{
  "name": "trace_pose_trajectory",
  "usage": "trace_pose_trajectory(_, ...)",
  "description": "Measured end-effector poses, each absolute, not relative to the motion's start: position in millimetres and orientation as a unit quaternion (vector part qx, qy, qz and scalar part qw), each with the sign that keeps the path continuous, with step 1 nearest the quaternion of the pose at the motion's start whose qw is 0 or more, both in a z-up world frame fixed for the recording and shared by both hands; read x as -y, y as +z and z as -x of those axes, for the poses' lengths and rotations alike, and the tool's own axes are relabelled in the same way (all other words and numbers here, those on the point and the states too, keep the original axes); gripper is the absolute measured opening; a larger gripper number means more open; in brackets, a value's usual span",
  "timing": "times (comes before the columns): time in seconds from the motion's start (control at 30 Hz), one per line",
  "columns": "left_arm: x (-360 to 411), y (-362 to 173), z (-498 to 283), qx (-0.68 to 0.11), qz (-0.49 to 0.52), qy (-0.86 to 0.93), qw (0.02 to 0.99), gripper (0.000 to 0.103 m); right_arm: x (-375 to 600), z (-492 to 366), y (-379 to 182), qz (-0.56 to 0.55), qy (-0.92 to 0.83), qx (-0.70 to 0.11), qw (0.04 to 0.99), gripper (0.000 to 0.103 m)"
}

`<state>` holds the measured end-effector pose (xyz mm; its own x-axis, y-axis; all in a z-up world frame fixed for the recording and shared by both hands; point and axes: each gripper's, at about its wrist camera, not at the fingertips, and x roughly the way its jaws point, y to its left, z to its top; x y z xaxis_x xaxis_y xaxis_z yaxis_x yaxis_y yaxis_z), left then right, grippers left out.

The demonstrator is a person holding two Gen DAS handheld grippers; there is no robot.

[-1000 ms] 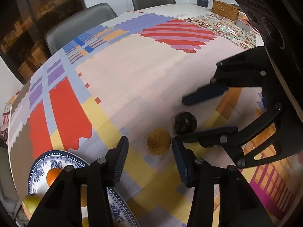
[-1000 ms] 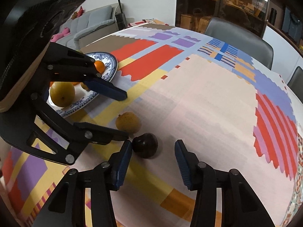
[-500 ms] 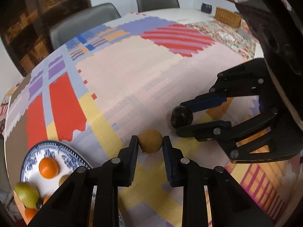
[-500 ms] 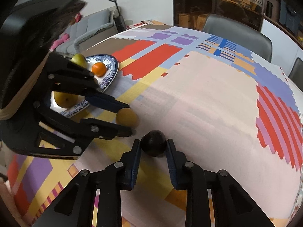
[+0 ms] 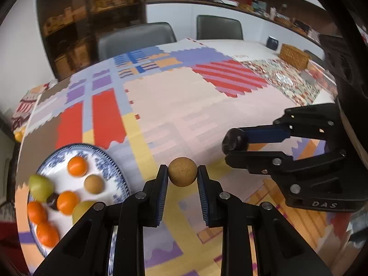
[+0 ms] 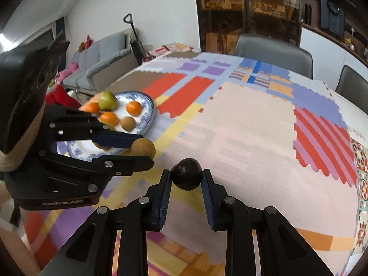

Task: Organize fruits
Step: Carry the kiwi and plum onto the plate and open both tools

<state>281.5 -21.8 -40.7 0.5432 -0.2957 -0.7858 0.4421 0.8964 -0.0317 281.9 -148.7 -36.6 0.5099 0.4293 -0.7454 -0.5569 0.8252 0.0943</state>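
Observation:
My left gripper (image 5: pixel 182 177) is shut on a round tan fruit (image 5: pixel 182 171) and holds it above the patterned tablecloth; it also shows in the right wrist view (image 6: pixel 143 147). My right gripper (image 6: pixel 186 179) is shut on a dark purple-black fruit (image 6: pixel 187 176), also lifted; it shows in the left wrist view (image 5: pixel 234 141). A blue-and-white plate (image 5: pixel 110 163) to the left holds several oranges, green fruits and a tan fruit; it shows in the right wrist view too (image 6: pixel 148 104).
The patchwork tablecloth (image 5: pixel 195 105) covers the table. Grey chairs (image 5: pixel 135 39) stand at the far edge. A wicker basket (image 5: pixel 294 55) and a dark mug (image 5: pixel 272 42) sit at the far right. A sofa (image 6: pixel 101 62) stands beyond the table's left side.
Both grippers closed on their fruits, the left on the tan one and the right on the dark one, and have lifted them off the cloth. More of the plate has come into view.

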Motion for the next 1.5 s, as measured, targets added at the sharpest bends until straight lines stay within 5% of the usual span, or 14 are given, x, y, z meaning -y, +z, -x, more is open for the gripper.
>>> trace_pose_trajectory(0.93,-66.0,21.0,-189.8,-0.354,-0.021,-0.061,0.933,0.026,87.1,-212.2,28.4,0.062,0.316,-0.322,0.890,0.028)
trace_pose_trajectory(1.5,-122.7,7.8,-169.6,-0.355,0.007,-0.026,0.935,0.026,29.5,-212.1,22.0,0.062,0.329,-0.336,0.880,0.028)
